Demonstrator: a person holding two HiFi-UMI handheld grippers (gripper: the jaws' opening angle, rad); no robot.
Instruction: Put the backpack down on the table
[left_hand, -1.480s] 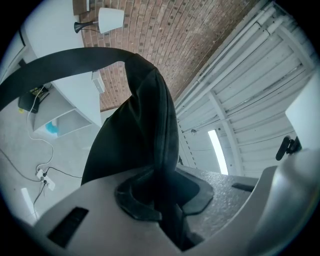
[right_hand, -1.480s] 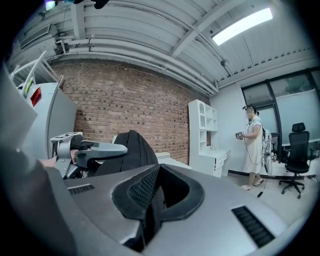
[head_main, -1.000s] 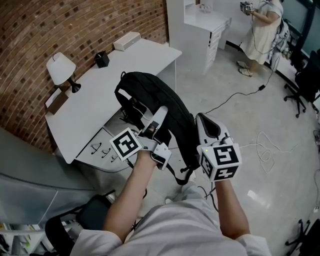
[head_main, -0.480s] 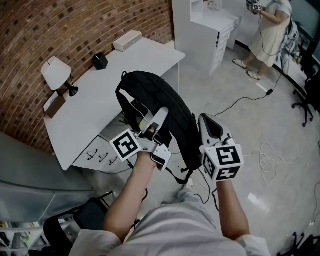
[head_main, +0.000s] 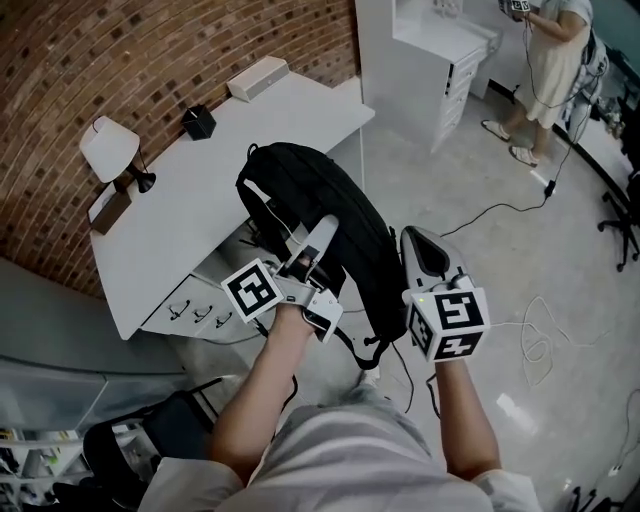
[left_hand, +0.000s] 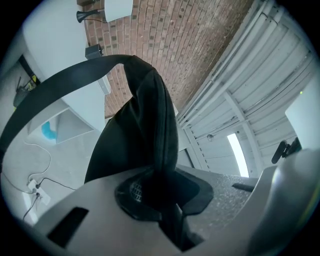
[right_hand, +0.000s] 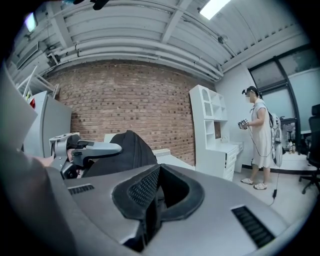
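Observation:
A black backpack hangs in the air just off the near edge of the white table. My left gripper is shut on its black shoulder strap, which is pinched between the pads and loops up to the left in the left gripper view; the bag's body hangs behind. My right gripper sits beside the bag's right side, apart from it, with its jaws shut on nothing. The backpack lies to its left in the right gripper view. A loose strap dangles below.
On the table stand a white lamp, a small black box and a white box. Drawers sit under it. A white shelf unit and a person are at the back right. Cables lie on the floor.
Both grippers and the hanging backpack have come closer to the table, and the shelf unit has slid toward the right. The left grip on the strap is unchanged.

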